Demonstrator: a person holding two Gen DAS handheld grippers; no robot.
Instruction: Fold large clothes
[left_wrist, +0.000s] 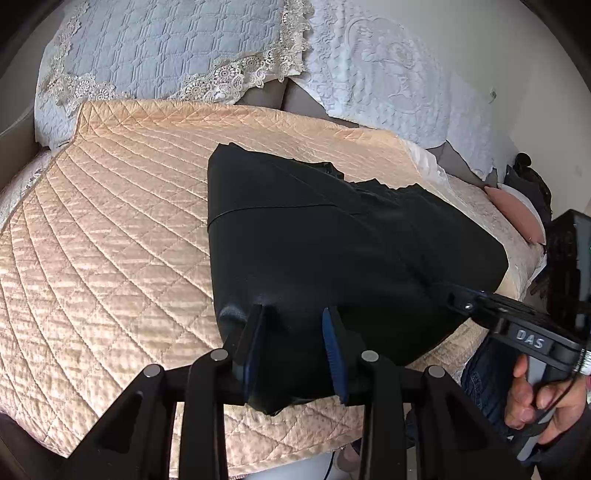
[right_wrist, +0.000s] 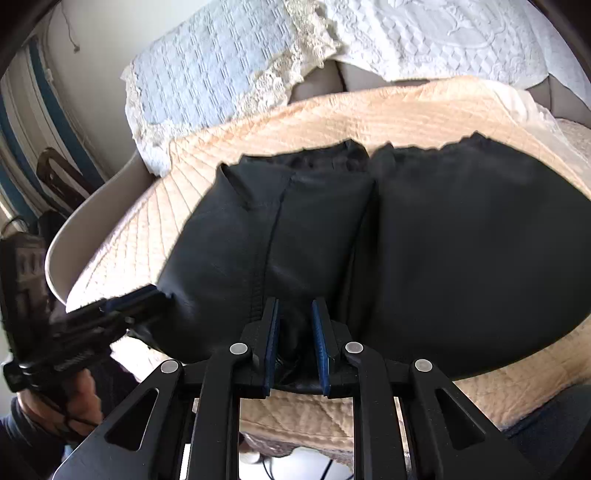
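Both tools, left tool (left_wrist: 295, 325) and right tool (right_wrist: 295, 317), are pinching the black garment's (left_wrist: 332, 240) near edge. If either's slipping, the fold's going crooked on the bed (left_wrist: 110, 221).

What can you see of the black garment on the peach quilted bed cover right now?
The black garment is matte, smooth fabric with visible seams, looking like trousers, folded into a broad layered slab. It lies flat on the peach quilted bed cover, its ragged far edges towards the pillows. The left gripper and right gripper each pinch its near edge.
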